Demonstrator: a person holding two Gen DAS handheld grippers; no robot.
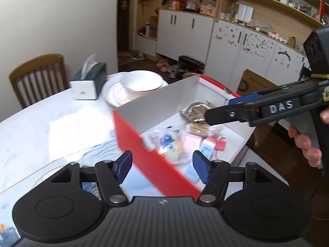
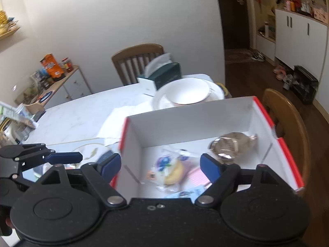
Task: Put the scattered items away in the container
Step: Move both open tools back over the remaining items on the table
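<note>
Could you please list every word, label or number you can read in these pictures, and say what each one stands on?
"DAS": on the side of the right tongs, in white letters.
Snack wrappers in the red box: print too blurred to read.
Orange carton on the side cabinet: too small to read.
Cabinet stickers and shelf packages: too small to read.

Home dining room – table (image 2: pixel 82 107), chairs (image 2: pixel 137 59) (shoes (image 1: pixel 138 56)).

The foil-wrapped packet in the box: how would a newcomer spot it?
Find the red box with white inner walls on the marble table. The foil-wrapped packet lies in its far right corner, crinkled and shiny brown-silver, unlike the colourful clear-wrapped snacks nearer the camera.
</note>
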